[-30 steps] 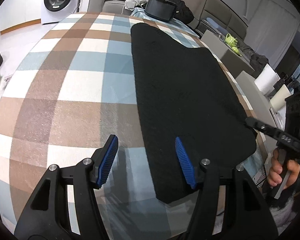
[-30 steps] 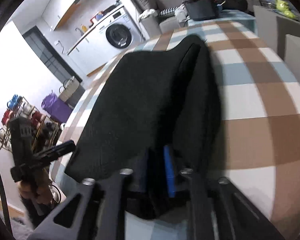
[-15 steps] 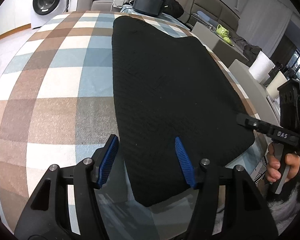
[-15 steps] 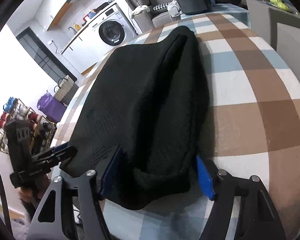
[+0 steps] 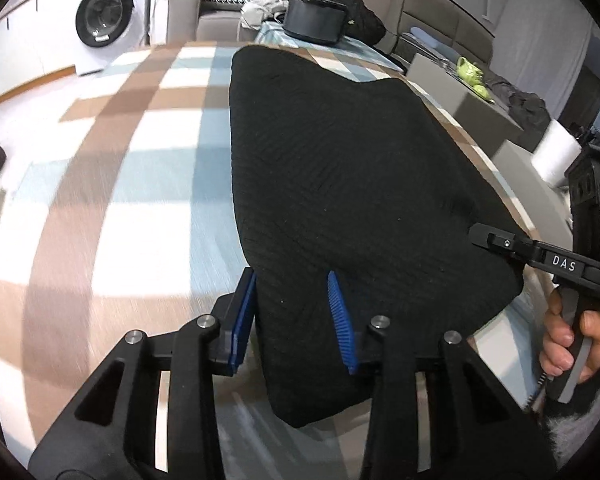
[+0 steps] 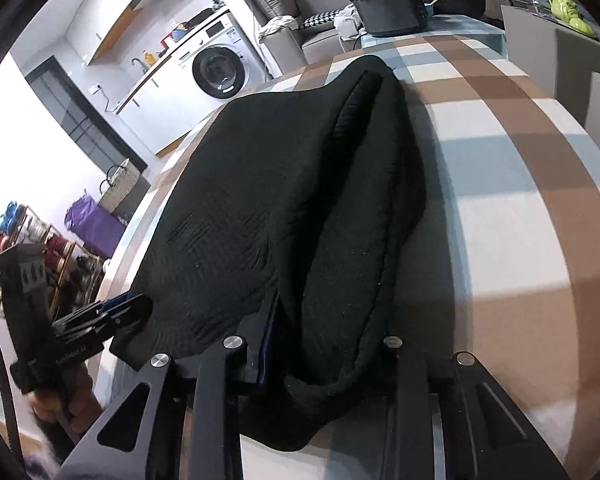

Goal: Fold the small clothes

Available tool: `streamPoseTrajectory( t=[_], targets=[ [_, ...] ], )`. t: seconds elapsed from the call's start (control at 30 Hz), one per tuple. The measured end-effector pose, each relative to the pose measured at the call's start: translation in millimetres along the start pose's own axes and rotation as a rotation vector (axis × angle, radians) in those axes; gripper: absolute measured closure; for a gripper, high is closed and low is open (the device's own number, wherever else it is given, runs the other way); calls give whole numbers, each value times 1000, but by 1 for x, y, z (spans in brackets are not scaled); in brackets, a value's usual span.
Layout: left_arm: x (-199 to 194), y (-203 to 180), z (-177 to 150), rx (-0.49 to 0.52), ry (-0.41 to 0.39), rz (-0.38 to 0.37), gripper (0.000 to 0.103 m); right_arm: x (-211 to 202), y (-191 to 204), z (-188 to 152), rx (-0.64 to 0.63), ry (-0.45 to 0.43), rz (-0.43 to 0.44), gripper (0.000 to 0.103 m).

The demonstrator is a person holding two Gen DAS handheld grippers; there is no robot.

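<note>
On the checked bench (image 5: 148,184), covered in a brown, white and pale blue cloth, a black knitted garment (image 5: 352,184) lies lengthwise, its far end toward the sofa and its near end at the bench's front edge. Seen from the left wrist, the left tongs (image 5: 296,316) straddle the near left corner of the garment: the left blue pad sits just outside the fabric's edge and the right blue pad rests on top of it, so cloth lies between them; the jaws have just been closing and stand at a narrow gap, though I cannot tell whether the pads are pressing the fabric yet. From the right wrist, the right tongs (image 6: 324,356) sit at the near right corner, where the fabric (image 6: 292,208) bunches up into a raised ridge running away along the garment's right side; the jaws have just been closing and the bunched cloth fills the space between the fingers, hiding the right pad, so the grip appears closed on the garment. Each view catches the other tool at the garment's near edge, held in a hand (image 5: 572,344). Behind the bench stand a washing machine (image 5: 104,24) and a dark container (image 5: 314,22) on the far end.
</note>
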State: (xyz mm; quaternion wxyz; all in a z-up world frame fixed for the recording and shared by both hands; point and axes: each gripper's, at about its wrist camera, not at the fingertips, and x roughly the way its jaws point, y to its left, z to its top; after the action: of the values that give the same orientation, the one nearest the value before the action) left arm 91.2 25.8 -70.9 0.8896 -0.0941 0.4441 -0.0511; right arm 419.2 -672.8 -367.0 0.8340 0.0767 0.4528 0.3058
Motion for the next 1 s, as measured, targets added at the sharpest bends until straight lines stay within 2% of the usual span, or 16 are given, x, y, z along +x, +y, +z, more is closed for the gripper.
streamPoseTrajectory(
  t=[0.3, 0.6, 0.67, 0.73, 0.8, 0.87, 0.9, 0.97, 1.0],
  targets=[
    [24, 9, 41, 4, -36, 65, 70, 27, 18, 28, -20, -25, -57, 72],
    [34, 13, 52, 4, -47, 78, 70, 28, 25, 29, -34, -42, -96, 70],
    [34, 15, 53, -1, -47, 85, 70, 24, 28, 27, -55, -43, -105, 65],
    [30, 16, 51, -2, -45, 93, 67, 19, 28, 28, -78, -56, -112, 62],
    [24, 18, 48, -4, -52, 97, 59, 8, 32, 22, -120, -74, -117, 58],
    [12, 19, 43, -3, -85, 97, 42, -5, 35, 16, -159, -108, -120, 39],
    [5, 19, 40, 3, -108, 96, 38, -10, 37, 13, -175, -126, -119, 32],
    [-10, 17, 33, 18, -154, 101, 22, -27, 41, 5, -219, -178, -115, 7],
    [-16, 16, 29, 22, -173, 102, 20, -33, 42, 2, -234, -192, -113, 2]
  ],
)
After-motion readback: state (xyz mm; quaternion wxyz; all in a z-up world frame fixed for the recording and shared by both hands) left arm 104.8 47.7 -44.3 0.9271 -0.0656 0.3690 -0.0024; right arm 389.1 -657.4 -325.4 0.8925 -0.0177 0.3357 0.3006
